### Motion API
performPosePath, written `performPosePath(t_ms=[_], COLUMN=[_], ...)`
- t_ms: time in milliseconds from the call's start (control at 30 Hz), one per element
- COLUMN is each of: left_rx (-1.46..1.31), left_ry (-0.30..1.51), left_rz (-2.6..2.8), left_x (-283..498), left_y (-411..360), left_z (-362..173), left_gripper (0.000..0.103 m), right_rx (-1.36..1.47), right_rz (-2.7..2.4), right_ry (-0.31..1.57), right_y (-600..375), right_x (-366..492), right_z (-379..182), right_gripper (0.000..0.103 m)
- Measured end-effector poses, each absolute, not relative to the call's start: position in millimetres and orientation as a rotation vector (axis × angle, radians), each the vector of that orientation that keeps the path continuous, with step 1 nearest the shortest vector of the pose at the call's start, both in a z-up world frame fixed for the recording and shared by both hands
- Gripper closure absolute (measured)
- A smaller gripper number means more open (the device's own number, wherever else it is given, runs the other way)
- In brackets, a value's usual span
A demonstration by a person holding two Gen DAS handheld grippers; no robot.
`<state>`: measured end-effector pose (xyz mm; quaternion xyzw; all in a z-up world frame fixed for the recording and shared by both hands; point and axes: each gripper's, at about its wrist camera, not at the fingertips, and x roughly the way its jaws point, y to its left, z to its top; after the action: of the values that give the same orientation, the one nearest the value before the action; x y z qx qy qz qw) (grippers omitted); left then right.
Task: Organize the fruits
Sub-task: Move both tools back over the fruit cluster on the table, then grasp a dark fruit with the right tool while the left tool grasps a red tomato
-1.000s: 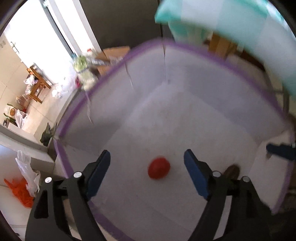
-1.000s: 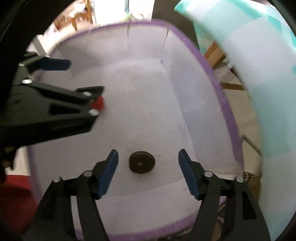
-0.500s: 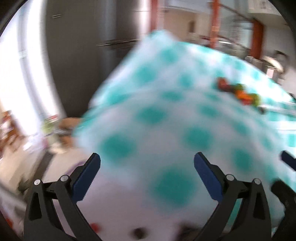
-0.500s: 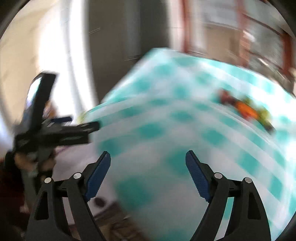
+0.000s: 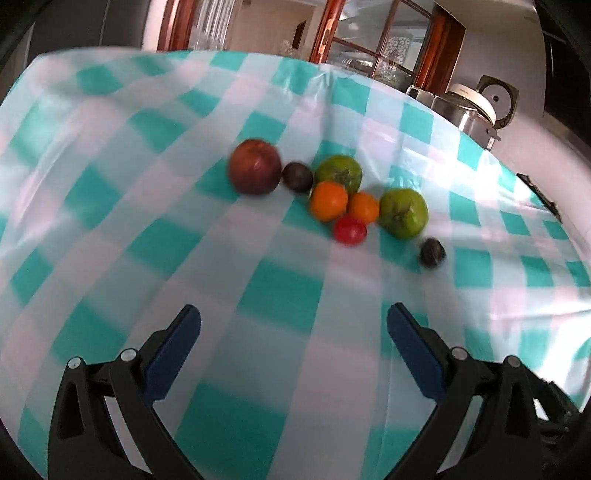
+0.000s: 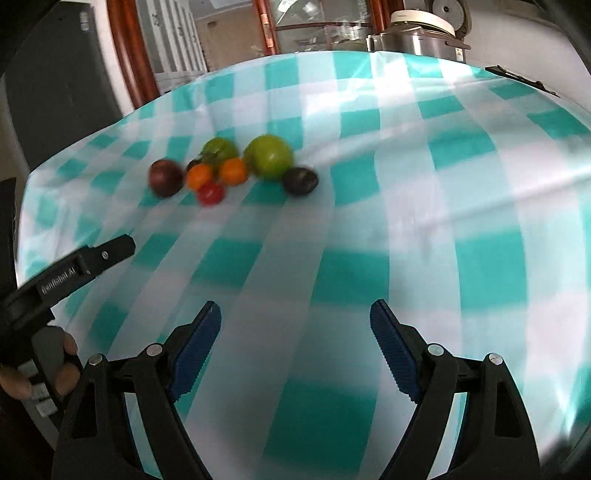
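Tablecloth (image 5: 280, 295): thin glossy plastic-looking sheet, teal-and-white check, creased, catching glare near table's far right edge. Fruit (image 5: 332, 195) at table's middle: smooth skins, slight sheen. Gripper fingers (image 6: 195, 343): matt black plastic, silver metal rivets, blue ribbed pads. Cooker (image 5: 469, 107) beyond far right corner: brushed metal body, cream plastic lid. Door frame (image 5: 325, 33): varnished reddish wood, glass panes.

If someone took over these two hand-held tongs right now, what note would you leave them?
Left tongs: open, empty, above the checked tablecloth.
Right tongs: open, empty, jaws have just been opening.
Fruits on the cloth ahead: dark red fruit, two green, two orange, small red one, two dark ones.
Done: none held now.
Left: collect all eight.
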<state>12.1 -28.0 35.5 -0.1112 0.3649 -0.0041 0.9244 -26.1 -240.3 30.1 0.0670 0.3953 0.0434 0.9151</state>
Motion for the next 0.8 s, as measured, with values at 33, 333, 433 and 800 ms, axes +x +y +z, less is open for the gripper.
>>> performPosePath(t_ms=[33,333,433,800], left_rx=[-0.219,-0.263,-0.273,-0.198], left_ry=[0.742,0.744,0.749,0.813], left_rz=[-0.005,-0.084,-0.102,-0.124], left_x=[19.5,45.2,47.1,56.4], left_y=[-30.7,-25.2,-23.1,-38.2], left_z=[34.8,28.9,27.3,22.7], left_gripper=[0.002,0.002,0.002,0.002], right_rx=[0.130,0.077,0.064,0.132], right_rz=[0.087,0.082,0.085,0.085], right_ry=[0.817,0.860,0.896,0.897], right_y=[-240.2,-230.6,-226.2,-234.5], right_x=[-10.2,104.2,129.9,131.7], right_z=[27.3,15.6,10.3,6.5], right_gripper=[0.023,0.029,0.032,0.062])
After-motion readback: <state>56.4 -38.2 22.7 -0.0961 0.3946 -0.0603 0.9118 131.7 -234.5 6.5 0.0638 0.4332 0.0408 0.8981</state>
